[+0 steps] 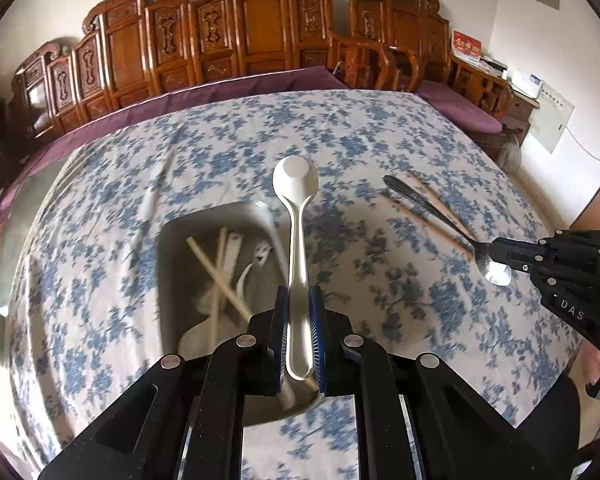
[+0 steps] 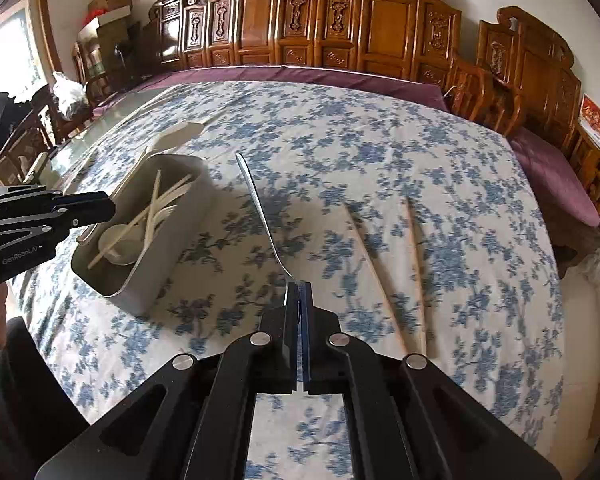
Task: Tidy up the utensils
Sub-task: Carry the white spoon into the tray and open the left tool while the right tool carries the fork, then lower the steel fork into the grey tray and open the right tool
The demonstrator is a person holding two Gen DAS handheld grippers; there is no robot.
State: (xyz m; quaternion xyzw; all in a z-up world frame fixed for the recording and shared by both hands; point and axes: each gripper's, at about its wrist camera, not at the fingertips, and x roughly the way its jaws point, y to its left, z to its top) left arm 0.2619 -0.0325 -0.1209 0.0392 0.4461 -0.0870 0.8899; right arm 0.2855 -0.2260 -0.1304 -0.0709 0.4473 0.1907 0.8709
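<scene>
White spoon (image 1: pixel 298 248) was clamped by its handle in the left gripper (image 1: pixel 299 334), bowl pointing away, held over the grey bin's (image 2: pixel 140 280) right rim. Bin held chopsticks (image 2: pixel 140 220) and pale utensils, near the table's left edge. Right gripper (image 2: pixel 299 312) was closed on a metal spoon's (image 2: pixel 260 208) bowl end. Two chopsticks (image 2: pixel 414 248) lay on the floral tablecloth (image 2: pixel 380 140), right of it.

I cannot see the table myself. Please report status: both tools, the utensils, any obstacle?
Left tool shut on white spoon, above bin. Right tool shut on metal spoon. Chopsticks remain on cloth. No obstacle seen.
</scene>
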